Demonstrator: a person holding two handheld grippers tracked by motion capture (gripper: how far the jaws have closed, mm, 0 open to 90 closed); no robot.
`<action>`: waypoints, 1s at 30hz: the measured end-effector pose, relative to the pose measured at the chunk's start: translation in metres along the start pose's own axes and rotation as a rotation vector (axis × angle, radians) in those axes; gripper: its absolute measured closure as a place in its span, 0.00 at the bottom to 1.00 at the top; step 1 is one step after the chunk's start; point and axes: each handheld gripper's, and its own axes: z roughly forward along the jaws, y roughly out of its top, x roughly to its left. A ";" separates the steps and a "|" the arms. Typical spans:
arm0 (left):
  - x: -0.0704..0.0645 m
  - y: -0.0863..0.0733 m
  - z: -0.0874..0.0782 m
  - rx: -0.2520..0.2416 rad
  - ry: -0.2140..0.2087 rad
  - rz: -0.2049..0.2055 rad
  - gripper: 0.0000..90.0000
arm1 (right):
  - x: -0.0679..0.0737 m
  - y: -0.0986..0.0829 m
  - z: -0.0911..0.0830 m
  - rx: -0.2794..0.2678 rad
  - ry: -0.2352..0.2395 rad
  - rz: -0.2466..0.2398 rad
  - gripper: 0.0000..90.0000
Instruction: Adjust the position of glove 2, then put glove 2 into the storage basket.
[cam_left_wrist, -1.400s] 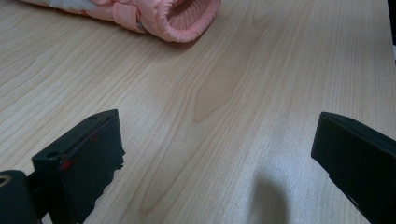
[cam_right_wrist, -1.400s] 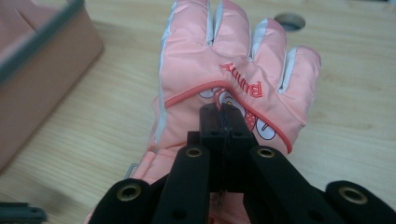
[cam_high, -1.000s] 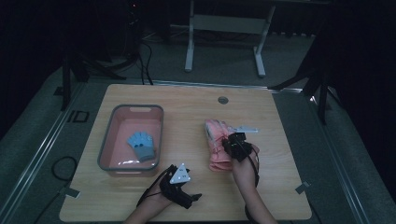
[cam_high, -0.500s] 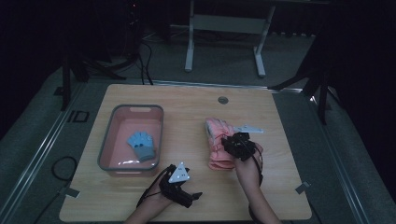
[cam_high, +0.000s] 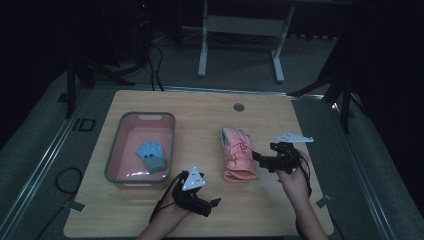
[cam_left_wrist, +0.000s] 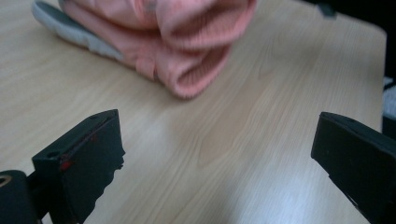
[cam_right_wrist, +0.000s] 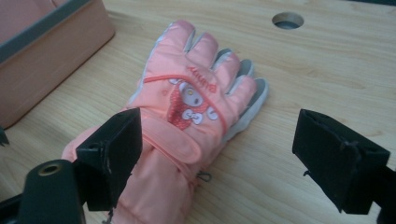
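Likely closing in on the pink glove (cam_high: 238, 154) lying flat on the wooden surface (cam_high: 210, 115), right of the pink basin (cam_high: 125, 172) holding a blue glove (cam_high: 152, 155)

Right gripper (cam_high: 262, 160): fingers spread wide, nothing held, hovering just beside the glove's cuff. Left gripper (cam_high: 212, 204): fingers also wide, empty, low over the surface near its front edge, facing the cuff end

Best to bring the right fingers (cam_right_wrist: 112, 149) down across the thick cuff rather than the thin glove fingers; pinch both layers so it lifts whole, not unfolding

Padded, soft, coral pink with grey palm side showing at the fingertips; cartoon print and a strap across the back; probably compresses easily, so close firmly
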 end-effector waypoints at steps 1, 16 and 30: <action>0.000 0.000 0.000 0.000 0.000 0.000 0.03 | -0.003 -0.001 -0.003 -0.012 0.009 0.000 0.18; 0.027 0.106 0.028 0.010 0.060 0.061 0.06 | -0.019 0.009 -0.001 0.007 0.025 -0.077 0.11; 0.064 0.107 0.102 0.182 0.174 -0.125 0.33 | -0.025 0.008 0.046 0.062 0.106 -0.001 0.59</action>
